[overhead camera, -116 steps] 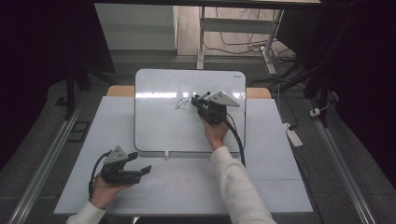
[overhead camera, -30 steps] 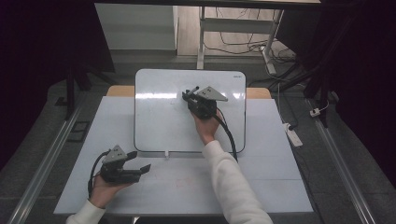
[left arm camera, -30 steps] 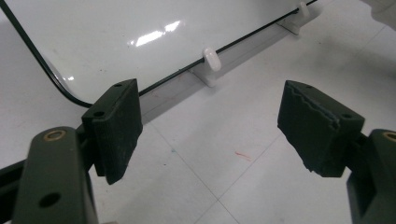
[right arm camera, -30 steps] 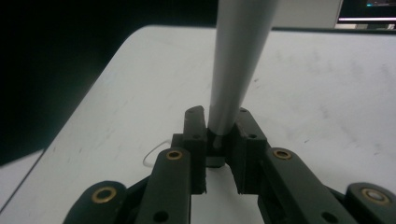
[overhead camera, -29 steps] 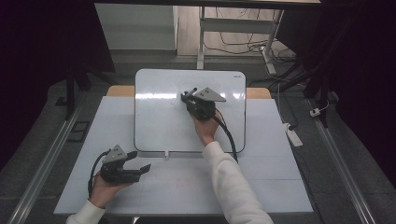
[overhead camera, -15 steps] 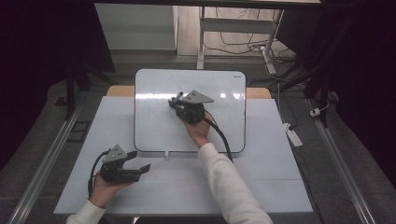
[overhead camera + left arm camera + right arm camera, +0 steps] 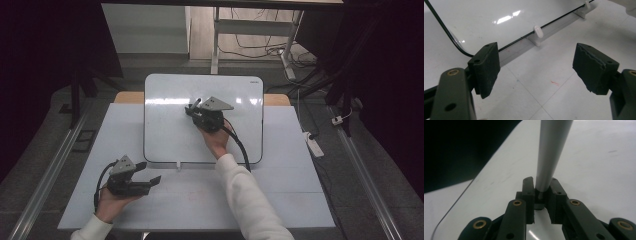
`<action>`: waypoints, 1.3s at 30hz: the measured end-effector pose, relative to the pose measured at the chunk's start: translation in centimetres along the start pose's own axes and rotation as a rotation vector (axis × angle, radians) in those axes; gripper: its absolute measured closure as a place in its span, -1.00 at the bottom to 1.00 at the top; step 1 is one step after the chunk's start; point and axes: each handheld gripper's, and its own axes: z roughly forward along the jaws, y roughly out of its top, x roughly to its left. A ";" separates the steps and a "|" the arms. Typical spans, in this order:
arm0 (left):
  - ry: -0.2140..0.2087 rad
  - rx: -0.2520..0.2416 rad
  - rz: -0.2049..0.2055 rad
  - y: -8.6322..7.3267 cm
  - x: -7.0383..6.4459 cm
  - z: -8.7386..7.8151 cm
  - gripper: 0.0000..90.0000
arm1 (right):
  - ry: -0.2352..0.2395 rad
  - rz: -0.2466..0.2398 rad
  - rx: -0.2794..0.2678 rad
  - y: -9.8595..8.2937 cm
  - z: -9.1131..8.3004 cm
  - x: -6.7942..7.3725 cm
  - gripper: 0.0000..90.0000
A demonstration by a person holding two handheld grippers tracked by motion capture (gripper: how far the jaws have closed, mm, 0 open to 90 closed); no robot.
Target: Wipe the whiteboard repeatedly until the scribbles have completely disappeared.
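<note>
The right gripper (image 7: 196, 106), jaws clamped on a grey marker (image 7: 550, 155), has slid from the board's (image 7: 165, 140) upper right toward its centre over the last seconds, so the pen now sits near the middle, tip pointing to about 11 o'clock. That reads as a stroke across the whiteboard in progress, though no fresh ink is clear. The left gripper (image 7: 150, 172) has stayed put at 7 o'clock off the board on the table (image 7: 300, 200), jaws wide apart and empty
</note>
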 end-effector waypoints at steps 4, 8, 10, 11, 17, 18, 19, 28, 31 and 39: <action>0.000 0.000 -0.006 0.0 0.2 0.1 -0.50 | -0.026 0.011 -0.015 0.1 0.0 -0.1 0.73; 0.001 0.005 0.000 0.0 0.0 0.2 -0.50 | 0.008 -0.009 -0.014 0.3 0.9 0.5 0.73; 0.001 0.001 -0.002 0.0 0.0 0.1 -0.50 | 0.002 -0.011 -0.018 0.6 1.3 0.4 0.73; 0.001 -0.001 -0.005 0.0 0.1 0.0 -0.50 | -0.023 -0.009 -0.029 0.9 1.4 0.1 0.73; -0.003 -0.001 -0.006 0.0 0.2 0.1 -0.50 | 0.034 -0.032 0.009 0.6 1.9 1.3 0.73; -0.002 -0.001 -0.007 0.0 0.2 0.0 -0.50 | 0.042 -0.051 0.020 0.5 2.0 1.7 0.73; -0.001 -0.003 -0.006 0.0 0.2 0.0 -0.50 | 0.040 -0.057 0.022 0.5 2.0 1.7 0.73; 0.000 0.001 -0.004 0.0 0.2 0.1 -0.50 | 0.075 -0.077 0.047 0.2 1.7 1.7 0.73; 0.002 -0.002 -0.001 0.0 0.1 0.0 -0.50 | 0.064 -0.055 0.040 0.0 1.2 1.4 0.73; 0.002 0.001 -0.005 0.0 0.2 0.1 -0.50 | 0.041 -0.076 0.061 -0.9 -0.2 1.7 0.73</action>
